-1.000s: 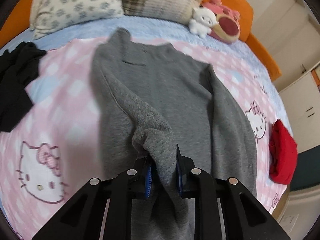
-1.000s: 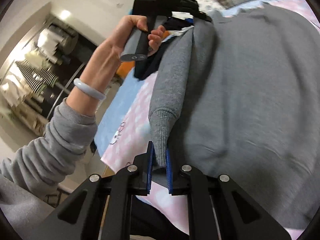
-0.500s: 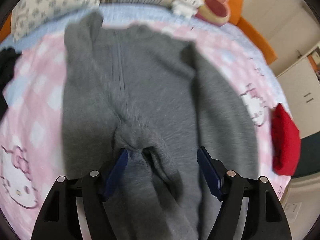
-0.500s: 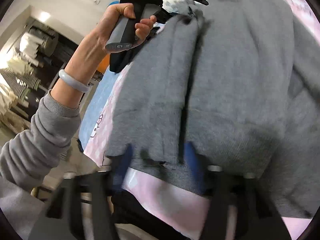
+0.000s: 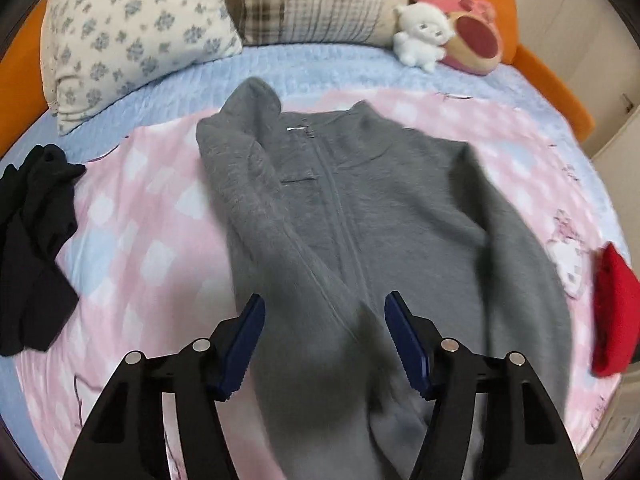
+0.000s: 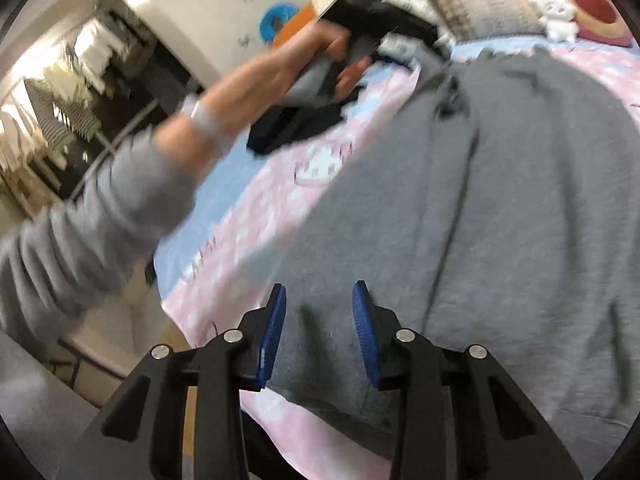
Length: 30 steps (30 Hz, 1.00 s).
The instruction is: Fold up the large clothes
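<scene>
A large grey zip sweater [image 5: 360, 216] lies flat on the pink patterned bedspread [image 5: 132, 240], collar toward the pillows. Its left sleeve is folded in over the body. My left gripper [image 5: 324, 316] is open and empty above the folded sleeve's lower part. My right gripper [image 6: 318, 308] is open and empty over the sweater [image 6: 500, 220] near its bottom hem at the bed's edge. The hand holding the left gripper [image 6: 360, 36] shows in the right wrist view, blurred.
A black garment [image 5: 32, 240] lies at the bed's left. A red garment [image 5: 612, 312] lies at the right edge. Pillows [image 5: 136, 28] and plush toys [image 5: 448, 36] line the head of the bed. The bed's near edge [image 6: 224, 320] drops to the floor.
Both grippers let go of the grey sleeve and opened. The sleeve now lies folded on the sweater's body. The left gripper has pulled back and up.
</scene>
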Available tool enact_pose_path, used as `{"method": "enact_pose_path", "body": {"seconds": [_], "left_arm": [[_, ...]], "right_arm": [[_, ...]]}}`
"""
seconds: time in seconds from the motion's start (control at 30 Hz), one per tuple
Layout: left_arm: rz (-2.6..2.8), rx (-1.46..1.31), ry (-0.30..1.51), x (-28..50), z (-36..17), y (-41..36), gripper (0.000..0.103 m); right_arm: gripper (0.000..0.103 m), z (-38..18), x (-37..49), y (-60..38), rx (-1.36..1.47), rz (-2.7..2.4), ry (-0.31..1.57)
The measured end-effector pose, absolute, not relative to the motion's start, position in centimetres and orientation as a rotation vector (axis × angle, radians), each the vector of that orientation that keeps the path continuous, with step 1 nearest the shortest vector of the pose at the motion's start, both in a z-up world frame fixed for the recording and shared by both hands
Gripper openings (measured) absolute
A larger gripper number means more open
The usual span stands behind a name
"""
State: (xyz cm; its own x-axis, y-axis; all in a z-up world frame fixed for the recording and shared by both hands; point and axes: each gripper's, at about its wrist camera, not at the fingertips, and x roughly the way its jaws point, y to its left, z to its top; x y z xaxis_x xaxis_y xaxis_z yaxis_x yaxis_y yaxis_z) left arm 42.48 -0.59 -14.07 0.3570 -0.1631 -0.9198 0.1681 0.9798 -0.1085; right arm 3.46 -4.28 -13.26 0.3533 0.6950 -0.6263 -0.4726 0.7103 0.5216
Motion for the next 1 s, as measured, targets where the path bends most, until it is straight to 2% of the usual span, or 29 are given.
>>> {"method": "enact_pose_path", "body": {"seconds": [0.17,0.3,0.33,0.4,0.47,0.6,0.63,0.67,0.73,0.9,1.0], "left_arm": [[-0.113,0.010,1.227,46.9,-18.2,0.3,0.066],[-0.081,-0.012,1.224,48.8,-19.8,1.1,0.074],[-0.086,-0.008,1.223,48.9,-19.7,1.2,0.073],[-0.126,0.001,1.207,48.1,-18.6,1.1,0.073],[-0.158,0.002,1.166,46.6,-16.5,1.6,0.073],[-0.240,-0.008,1.090,40.1,-11.2,2.9,0.074],[-0.283,0.000,1.078,37.4,-10.1,2.9,0.074],[-0.311,0.007,1.063,35.0,-9.5,2.7,0.075],[-0.353,0.032,1.045,30.2,-9.0,2.2,0.077],[-0.462,-0.091,1.027,20.6,-10.0,1.6,0.077],[-0.583,-0.124,0.983,16.7,-10.1,-0.4,0.077]], "right_arm": [[0.034,-17.0,3.4,-2.1,0.223,0.799,1.053],[0.035,-16.5,3.4,-1.8,0.195,0.814,1.045],[0.037,-16.0,3.6,-2.3,0.222,0.833,1.055],[0.047,-14.2,4.2,-3.8,0.258,0.858,1.038],[0.055,-10.9,5.6,-5.3,0.250,0.866,0.962],[0.052,-6.0,12.5,-7.5,0.218,0.787,0.862],[0.048,-5.8,14.5,-7.8,0.239,0.775,0.867],[0.038,-5.8,16.7,-8.2,0.259,0.750,0.882],[0.034,-6.5,21.6,-8.2,0.303,0.703,0.931],[0.034,-9.6,29.1,-6.5,0.337,0.642,1.065],[0.035,-11.6,30.8,-5.1,0.287,0.583,1.130]]}}
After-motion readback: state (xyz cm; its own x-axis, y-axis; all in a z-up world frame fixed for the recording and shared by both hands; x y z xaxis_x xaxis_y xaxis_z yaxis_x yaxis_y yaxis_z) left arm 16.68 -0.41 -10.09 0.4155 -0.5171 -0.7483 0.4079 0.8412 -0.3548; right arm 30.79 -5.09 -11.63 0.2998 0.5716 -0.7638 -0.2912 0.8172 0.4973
